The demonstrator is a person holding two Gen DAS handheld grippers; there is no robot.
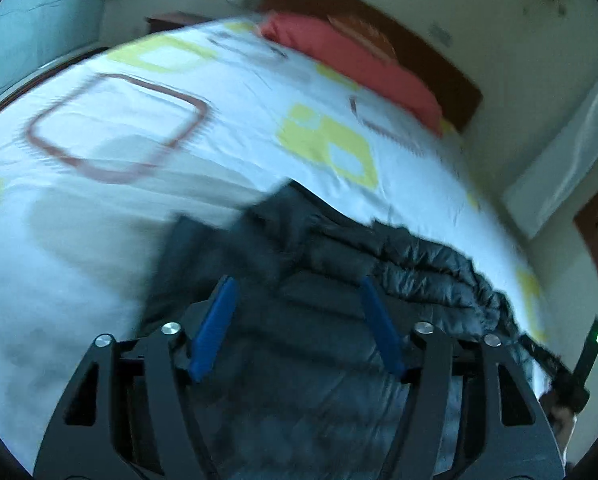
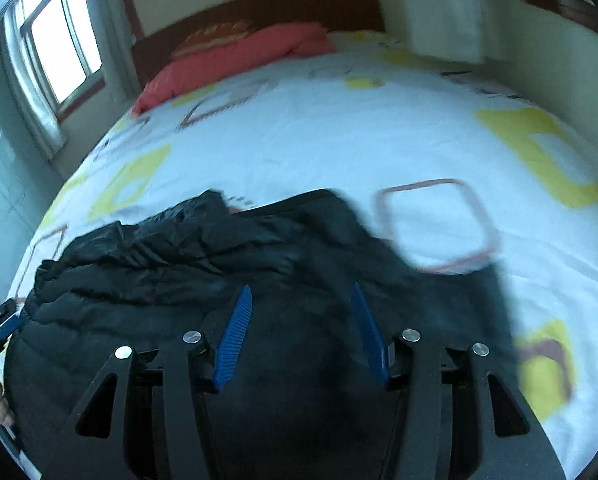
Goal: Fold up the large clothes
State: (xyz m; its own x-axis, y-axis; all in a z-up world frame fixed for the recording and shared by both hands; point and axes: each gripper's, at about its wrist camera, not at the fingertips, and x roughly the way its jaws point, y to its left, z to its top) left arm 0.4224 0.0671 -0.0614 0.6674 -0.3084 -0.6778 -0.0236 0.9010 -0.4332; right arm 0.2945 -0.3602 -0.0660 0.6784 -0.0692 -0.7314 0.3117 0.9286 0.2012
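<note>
Both views motion-blurred. Left tool (image 1: 297, 284) and right tool (image 2: 301, 292) each hang over a black puffer jacket (image 1: 339, 280), blue pads (image 1: 215, 328) spread moderately wide, nothing pinched between them; contact with the fabric unclear. Jacket's near part hidden behind the tool frames. It lies crumpled on the bed's near edge, on a white patterned bedsheet (image 2: 339, 132). Beyond: red pillow (image 2: 235, 60), dark headboard (image 2: 299, 4).

bare bedspread (image 2: 319, 140) beyond jacket (image 2: 179, 272)
</note>
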